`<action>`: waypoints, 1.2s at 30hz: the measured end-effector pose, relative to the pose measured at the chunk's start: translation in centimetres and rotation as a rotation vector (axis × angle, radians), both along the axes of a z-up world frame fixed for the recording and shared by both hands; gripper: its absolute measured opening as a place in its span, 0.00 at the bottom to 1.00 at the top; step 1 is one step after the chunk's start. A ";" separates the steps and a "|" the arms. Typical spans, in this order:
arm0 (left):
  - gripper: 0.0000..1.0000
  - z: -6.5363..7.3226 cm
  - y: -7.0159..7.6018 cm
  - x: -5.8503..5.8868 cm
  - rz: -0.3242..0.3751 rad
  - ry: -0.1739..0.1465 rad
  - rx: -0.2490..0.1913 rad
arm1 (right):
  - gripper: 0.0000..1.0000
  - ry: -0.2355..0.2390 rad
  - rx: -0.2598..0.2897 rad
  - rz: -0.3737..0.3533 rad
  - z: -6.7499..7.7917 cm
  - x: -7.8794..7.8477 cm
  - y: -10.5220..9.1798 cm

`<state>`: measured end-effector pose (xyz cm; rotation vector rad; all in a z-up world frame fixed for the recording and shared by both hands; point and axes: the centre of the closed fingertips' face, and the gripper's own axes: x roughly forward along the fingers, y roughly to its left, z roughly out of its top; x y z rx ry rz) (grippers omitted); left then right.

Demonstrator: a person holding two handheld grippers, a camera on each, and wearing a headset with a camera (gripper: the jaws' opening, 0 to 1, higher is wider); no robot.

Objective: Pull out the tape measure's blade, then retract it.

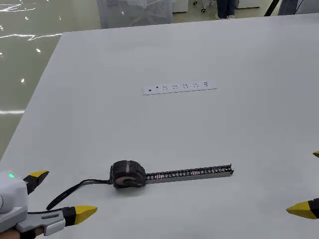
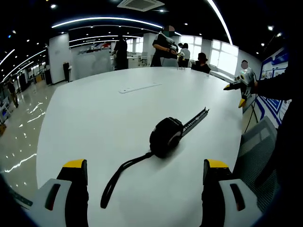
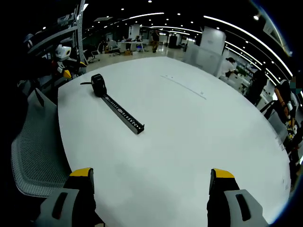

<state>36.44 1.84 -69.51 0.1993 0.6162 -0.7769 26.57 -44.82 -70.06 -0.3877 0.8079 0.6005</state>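
A black tape measure lies on the white table, its blade drawn out to the right and its wrist strap trailing left. My left gripper stands open at the lower left, short of the strap. In the left gripper view the case and blade lie ahead of my open gripper. My right gripper shows yellow tips at the right edge, open, well clear of the blade end. In the right gripper view the blade and case lie far left of my gripper.
A white power strip lies flat on the table beyond the tape. A grey mesh chair stands at the table's near edge. People stand past the far edge, by other benches.
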 end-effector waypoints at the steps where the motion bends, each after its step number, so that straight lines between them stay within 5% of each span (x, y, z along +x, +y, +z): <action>1: 0.99 0.1 -0.1 0.1 0.007 -0.002 -0.004 | 0.99 0.006 -0.013 0.013 0.0 0.1 0.0; 6: 0.99 0.2 -0.9 1.2 0.051 0.016 -0.023 | 0.99 0.010 -0.033 0.052 0.5 1.2 0.2; 19: 0.99 1.7 -4.3 2.9 0.103 -0.027 -0.059 | 0.99 -0.024 -0.052 0.174 1.7 5.0 2.4; 20: 0.99 1.5 -4.6 3.0 0.117 -0.008 -0.072 | 0.99 -0.028 -0.055 0.193 1.7 5.3 2.7; 24: 0.99 1.5 -5.0 3.9 0.167 -0.058 -0.040 | 0.99 -0.026 -0.070 0.240 1.6 6.4 3.3; 33: 0.99 0.9 -8.3 4.8 0.181 -0.038 -0.061 | 0.99 -0.013 -0.088 0.309 1.5 8.6 4.6; 35: 0.99 1.2 -8.4 5.3 0.217 -0.081 -0.042 | 0.99 -0.008 -0.095 0.329 1.2 8.9 4.9; 36: 0.99 1.0 -8.8 5.3 0.211 -0.069 -0.047 | 0.99 -0.006 -0.095 0.335 1.1 9.0 5.1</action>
